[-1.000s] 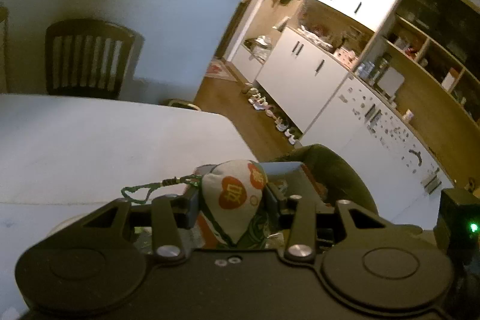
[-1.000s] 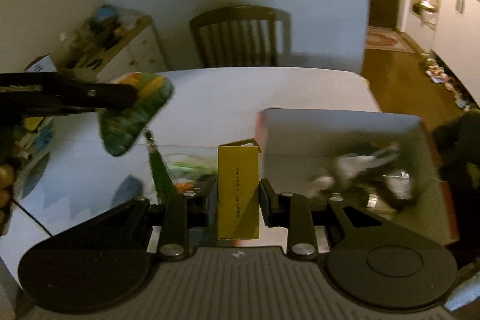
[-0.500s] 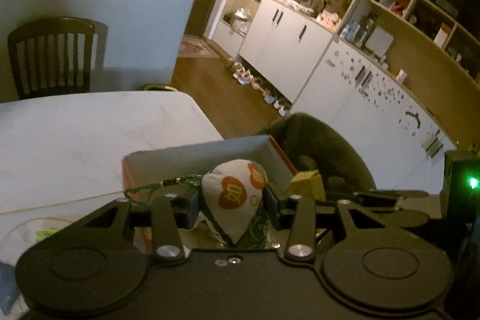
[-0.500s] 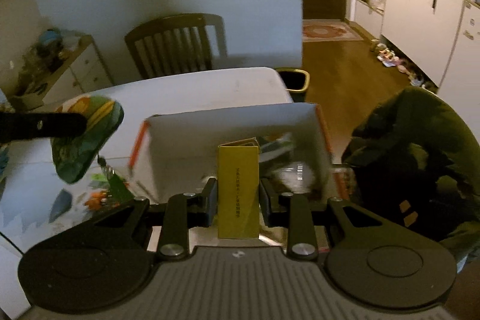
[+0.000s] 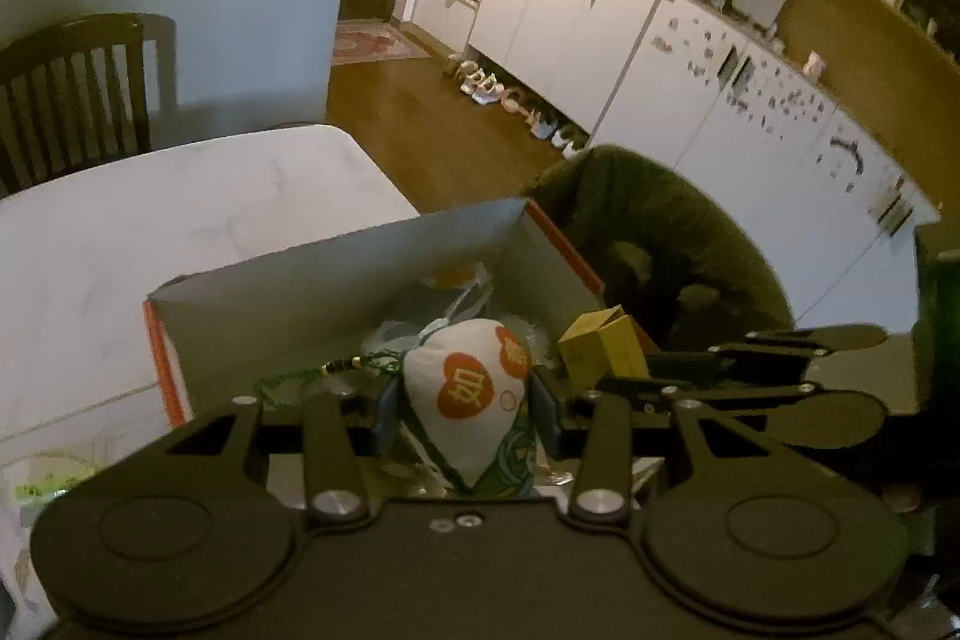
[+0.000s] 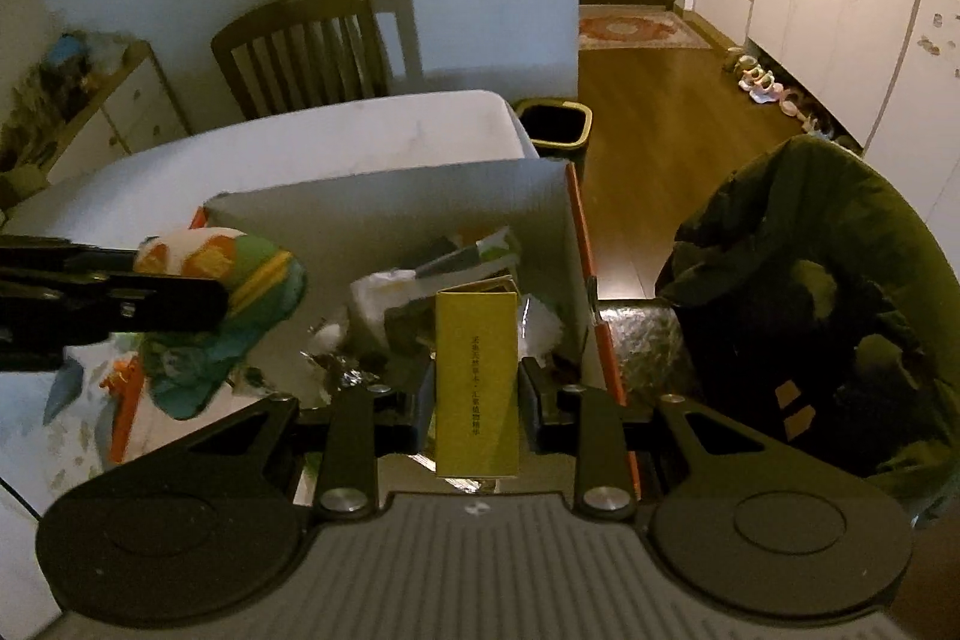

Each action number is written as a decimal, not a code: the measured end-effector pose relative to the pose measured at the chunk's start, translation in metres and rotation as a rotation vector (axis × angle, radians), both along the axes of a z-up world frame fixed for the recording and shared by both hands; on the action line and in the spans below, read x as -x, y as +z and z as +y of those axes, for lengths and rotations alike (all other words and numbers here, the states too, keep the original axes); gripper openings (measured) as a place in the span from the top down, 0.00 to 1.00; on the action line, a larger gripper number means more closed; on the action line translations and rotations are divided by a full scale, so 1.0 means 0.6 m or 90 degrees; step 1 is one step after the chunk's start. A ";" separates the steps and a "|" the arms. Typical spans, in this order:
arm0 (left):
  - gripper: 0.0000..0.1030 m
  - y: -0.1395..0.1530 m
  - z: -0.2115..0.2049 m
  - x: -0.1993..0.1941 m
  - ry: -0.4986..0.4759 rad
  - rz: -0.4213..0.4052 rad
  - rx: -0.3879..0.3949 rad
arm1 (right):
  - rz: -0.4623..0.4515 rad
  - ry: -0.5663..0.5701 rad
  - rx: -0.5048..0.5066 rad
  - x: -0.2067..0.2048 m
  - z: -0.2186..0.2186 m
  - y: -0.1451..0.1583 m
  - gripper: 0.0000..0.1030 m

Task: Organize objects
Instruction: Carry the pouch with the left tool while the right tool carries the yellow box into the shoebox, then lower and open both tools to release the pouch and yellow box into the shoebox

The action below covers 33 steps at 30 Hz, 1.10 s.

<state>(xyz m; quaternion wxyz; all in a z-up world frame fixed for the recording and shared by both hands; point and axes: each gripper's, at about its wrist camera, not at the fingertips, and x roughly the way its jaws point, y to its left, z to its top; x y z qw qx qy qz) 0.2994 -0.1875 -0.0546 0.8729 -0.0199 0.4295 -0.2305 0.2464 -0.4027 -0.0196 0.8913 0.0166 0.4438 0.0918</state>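
My left gripper [image 5: 462, 394] is shut on a white fabric pouch [image 5: 465, 400] with orange patches and a green cord, hanging over the near left part of an open cardboard box [image 5: 336, 256]. The right wrist view shows that pouch [image 6: 228, 292] from the side, above the box's left edge. My right gripper [image 6: 477, 388] is shut on a small upright yellow carton [image 6: 477, 376] over the box [image 6: 390, 202], which holds several wrapped and foil items. The left wrist view also catches the yellow carton [image 5: 600, 346] at the box's right side.
The box sits on a white table [image 6: 270, 154] near its right edge. A chair draped in a dark jacket [image 6: 810, 292] stands right of the box. A wooden chair [image 6: 312, 46] is behind the table and a bin [image 6: 555, 124] on the floor.
Both grippers have swung right and come down over the box, each keeping its hold. The box now fills the middle of both views.
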 end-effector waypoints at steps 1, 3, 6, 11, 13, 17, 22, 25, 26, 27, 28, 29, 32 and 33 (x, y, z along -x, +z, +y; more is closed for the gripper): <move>0.59 -0.006 -0.005 -0.004 -0.003 0.002 -0.004 | 0.005 0.003 0.005 -0.003 0.001 -0.006 0.72; 0.59 -0.016 -0.015 -0.011 -0.011 0.009 -0.010 | 0.010 0.010 0.011 -0.008 0.003 -0.012 0.72; 0.59 -0.036 -0.030 -0.022 -0.026 0.021 -0.029 | 0.021 0.019 0.015 -0.016 0.005 -0.024 0.72; 0.59 -0.067 -0.037 -0.036 -0.034 0.043 -0.053 | 0.034 0.051 0.040 -0.025 0.021 -0.047 0.72; 0.59 -0.077 -0.037 -0.042 -0.034 0.053 -0.058 | 0.040 0.058 0.048 -0.030 0.024 -0.056 0.72; 0.58 -0.095 -0.042 -0.054 -0.036 0.075 -0.069 | 0.049 0.068 0.065 -0.043 0.031 -0.076 0.72; 0.58 -0.113 -0.041 -0.062 -0.031 0.091 -0.077 | 0.062 0.067 0.075 -0.060 0.030 -0.098 0.72; 0.58 -0.120 -0.038 -0.068 -0.024 0.101 -0.075 | 0.065 0.070 0.075 -0.066 0.027 -0.106 0.72; 0.58 -0.122 -0.036 -0.069 -0.022 0.106 -0.073 | 0.066 0.070 0.074 -0.067 0.026 -0.107 0.72; 0.58 -0.125 -0.035 -0.070 -0.019 0.111 -0.071 | 0.066 0.072 0.073 -0.069 0.027 -0.109 0.72; 0.58 -0.127 -0.036 -0.072 -0.017 0.115 -0.069 | 0.066 0.074 0.074 -0.069 0.027 -0.108 0.72; 0.58 -0.129 -0.035 -0.072 -0.015 0.117 -0.066 | 0.065 0.076 0.075 -0.069 0.027 -0.109 0.72; 0.57 -0.132 -0.033 -0.073 -0.012 0.122 -0.060 | 0.065 0.081 0.074 -0.067 0.026 -0.107 0.72; 0.56 -0.133 -0.035 -0.073 -0.011 0.122 -0.059 | 0.064 0.081 0.076 -0.067 0.026 -0.106 0.72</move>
